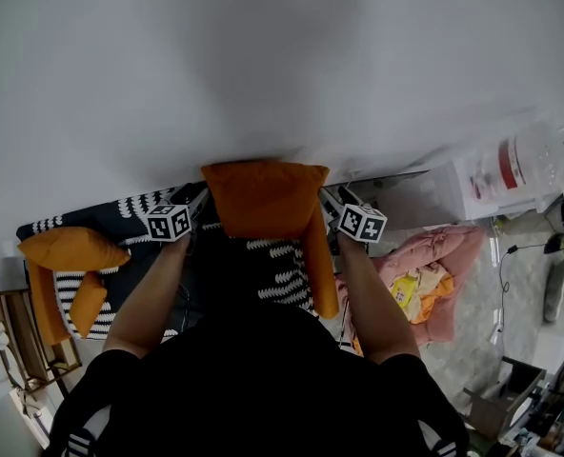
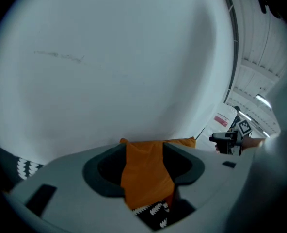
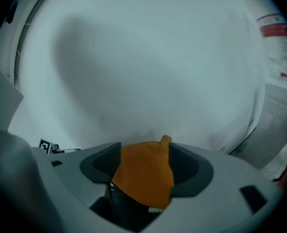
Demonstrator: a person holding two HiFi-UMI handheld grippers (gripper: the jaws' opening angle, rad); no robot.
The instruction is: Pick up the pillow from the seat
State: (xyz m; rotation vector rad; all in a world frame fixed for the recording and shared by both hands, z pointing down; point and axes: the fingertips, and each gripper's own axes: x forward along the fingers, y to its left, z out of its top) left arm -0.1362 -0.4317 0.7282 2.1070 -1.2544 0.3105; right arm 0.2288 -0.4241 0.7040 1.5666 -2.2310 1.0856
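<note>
The orange pillow [image 1: 263,198] lies sideways by the seat's [image 1: 280,272] back edge, left tool [image 1: 198,204] pinching its left side, right tool [image 1: 328,201] its right.

Both arms reach fwd, bare forearms roughly parallel: L forearm [image 1: 149,293] at the left of the head view, R forearm [image 1: 370,303] at the right. Black short sleeves at the shoulders. Hands mostly hidden under the marker cubes, L cube [image 1: 168,222] and R cube [image 1: 362,223].

L gripper [image 1: 198,201] and R gripper [image 1: 332,201] point ahead and somewhat down, abt level w/ each other and well apart, one at each side edge of the orange pillow [image 1: 263,198].

L jaws: pads pressed onto a fold of pillow fabric that fills the gap. R jaws: same, clamped on a bunched corner.
</note>
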